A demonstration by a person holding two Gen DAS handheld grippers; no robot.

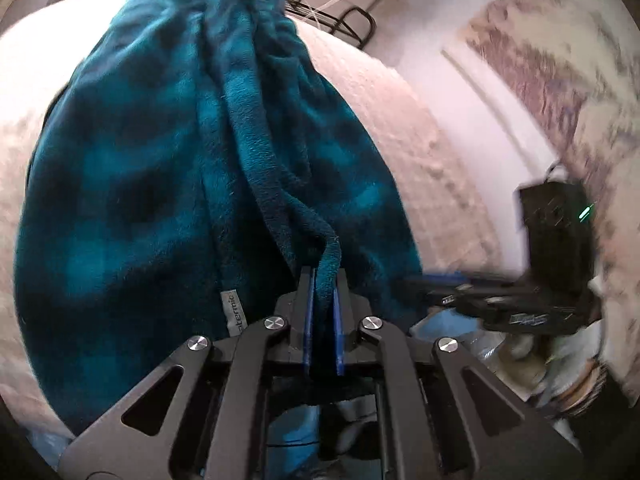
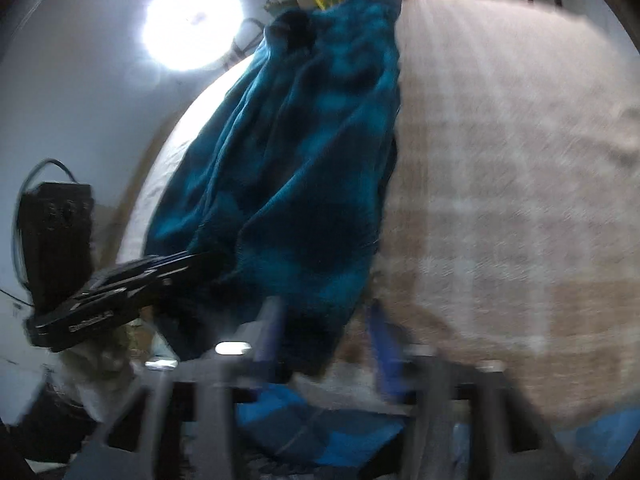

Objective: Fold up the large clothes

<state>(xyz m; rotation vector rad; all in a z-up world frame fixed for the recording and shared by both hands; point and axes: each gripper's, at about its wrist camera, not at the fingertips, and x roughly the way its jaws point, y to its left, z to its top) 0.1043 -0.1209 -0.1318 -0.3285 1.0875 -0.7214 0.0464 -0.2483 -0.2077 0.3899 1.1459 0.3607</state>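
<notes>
The left tongs were clenched on a rolled hem of the teal plaid fleece garment, blue pads pressed against the cloth. Only the left view showed this grip sharply, along with a grey label sewn at the garment's near edge. The right view was blurred; the right tongs showed a gap between their blue fingers, the garment's lower edge hanging between them, contact unclear. The garment lay lengthwise on a pale textured bed cover, running away to the far edge. Open cover stretched wide beside the garment in the right view. A bright lamp shone beyond.
</notes>
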